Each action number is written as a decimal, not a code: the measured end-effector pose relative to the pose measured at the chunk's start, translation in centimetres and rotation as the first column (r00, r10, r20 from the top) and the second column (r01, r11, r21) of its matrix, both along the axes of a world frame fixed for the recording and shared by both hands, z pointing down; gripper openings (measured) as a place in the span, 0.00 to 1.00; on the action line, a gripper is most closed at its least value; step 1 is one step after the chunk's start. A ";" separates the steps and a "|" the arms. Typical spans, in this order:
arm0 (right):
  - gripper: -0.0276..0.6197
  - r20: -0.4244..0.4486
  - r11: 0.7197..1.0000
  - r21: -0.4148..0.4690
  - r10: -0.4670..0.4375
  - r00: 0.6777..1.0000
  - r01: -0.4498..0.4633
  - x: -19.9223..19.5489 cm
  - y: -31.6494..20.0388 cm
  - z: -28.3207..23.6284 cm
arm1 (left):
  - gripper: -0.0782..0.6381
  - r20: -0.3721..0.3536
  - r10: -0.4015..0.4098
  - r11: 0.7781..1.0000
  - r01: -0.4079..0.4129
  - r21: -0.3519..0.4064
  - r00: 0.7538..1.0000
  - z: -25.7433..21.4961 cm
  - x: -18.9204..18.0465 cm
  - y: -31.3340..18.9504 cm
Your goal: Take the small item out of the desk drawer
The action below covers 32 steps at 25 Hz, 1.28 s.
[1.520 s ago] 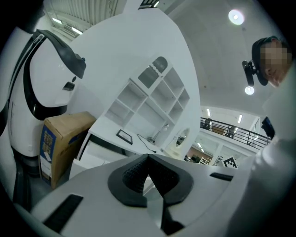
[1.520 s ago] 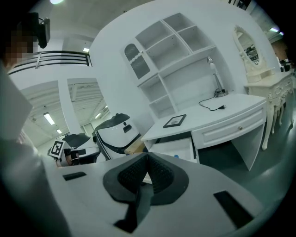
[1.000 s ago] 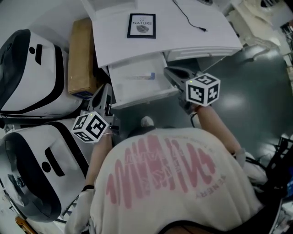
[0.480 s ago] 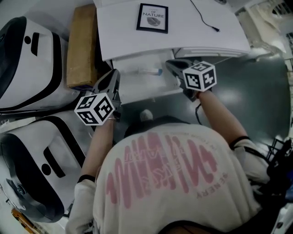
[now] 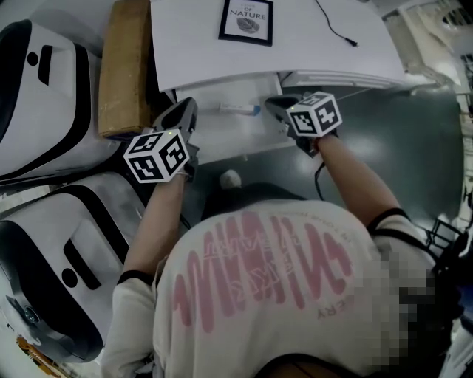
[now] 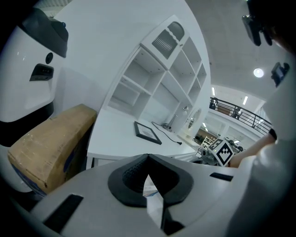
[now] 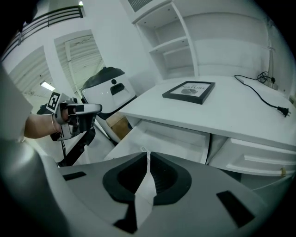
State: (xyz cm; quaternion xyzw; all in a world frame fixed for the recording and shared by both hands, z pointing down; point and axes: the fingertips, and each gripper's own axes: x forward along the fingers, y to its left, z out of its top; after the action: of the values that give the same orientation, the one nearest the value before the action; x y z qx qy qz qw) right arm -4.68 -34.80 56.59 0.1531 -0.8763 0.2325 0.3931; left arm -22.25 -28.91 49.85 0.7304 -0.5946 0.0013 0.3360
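The white desk's drawer (image 5: pixel 229 125) stands pulled out, and a small tube-like item with a blue end (image 5: pixel 238 108) lies near its back. My left gripper (image 5: pixel 189 105) is shut and holds nothing, at the drawer's left front corner; its jaws (image 6: pixel 148 156) meet at the tips. My right gripper (image 5: pixel 270 102) is also shut with nothing held, at the drawer's right edge. In the right gripper view its closed jaws (image 7: pixel 148 153) point over the open drawer (image 7: pixel 166 139). Neither gripper touches the item.
A framed picture (image 5: pixel 246 21) and a black cable (image 5: pixel 336 26) lie on the desk top (image 5: pixel 185 44). A cardboard box (image 5: pixel 122 66) and two white-and-black machines (image 5: pixel 44 96) stand at the left. A second drawer (image 5: pixel 347 77) sits at the right. Shelves (image 6: pixel 152 78) rise behind the desk.
Both grippers have moved forward to the drawer: the left one up to its left front corner, the right one along its right edge. Both stay shut.
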 end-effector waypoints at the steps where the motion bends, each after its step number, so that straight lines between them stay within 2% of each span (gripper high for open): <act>1: 0.07 -0.006 1.000 -0.005 -0.002 1.000 0.002 0.0 -0.1 0.3 | 0.15 -0.002 0.004 1.000 -0.004 -0.004 1.000 0.3 0.2 -0.1; 6: 0.07 -0.064 1.000 -0.025 -0.018 0.998 0.016 0.8 -0.3 2.1 | 0.15 0.022 0.030 0.999 -0.029 -0.023 0.999 1.3 1.0 -1.0; 10: 0.08 -0.104 0.998 -0.033 -0.052 0.993 0.049 0.8 -0.4 3.2 | 0.15 0.008 0.038 0.999 -0.038 -0.017 0.999 1.2 1.7 -1.8; 11: 0.11 -0.108 0.998 -0.037 -0.061 0.992 0.057 0.7 -0.4 3.6 | 0.15 0.005 0.038 0.999 -0.038 -0.015 0.999 1.1 1.8 -1.8; 13: 0.24 -0.119 0.996 -0.045 -0.083 0.989 0.078 0.4 -0.3 4.3 | 0.15 0.004 0.034 0.999 -0.034 -0.009 0.999 1.0 1.9 -1.8; 16: 0.24 -0.141 0.992 -0.045 -0.123 0.982 0.118 -0.1 -0.4 5.2 | 0.15 0.011 0.019 1.000 -0.019 0.005 1.000 0.6 1.7 -2.0; 19: 0.29 -0.159 0.987 -0.056 -0.160 0.974 0.153 -0.8 -0.3 6.1 | 0.15 0.001 -0.007 1.000 0.007 0.009 1.000 0.6 1.3 -2.1; 27: 0.39 -0.238 0.961 -0.063 -0.276 0.931 0.269 -2.3 0.1 8.9 | 0.15 0.001 -0.037 0.999 0.037 0.019 0.999 1.0 0.6 -2.5; 32: 0.39 -0.298 0.944 -0.067 -0.327 0.897 0.323 -2.3 0.0 10.5 | 0.15 0.019 -0.021 0.999 0.020 0.030 1.000 1.2 0.8 -2.9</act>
State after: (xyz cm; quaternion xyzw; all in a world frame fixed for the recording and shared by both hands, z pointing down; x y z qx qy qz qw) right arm -7.01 -34.85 67.09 0.0357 -0.8163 0.1441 0.5582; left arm -21.46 -31.79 51.05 0.7292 -0.6053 -0.0040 0.3190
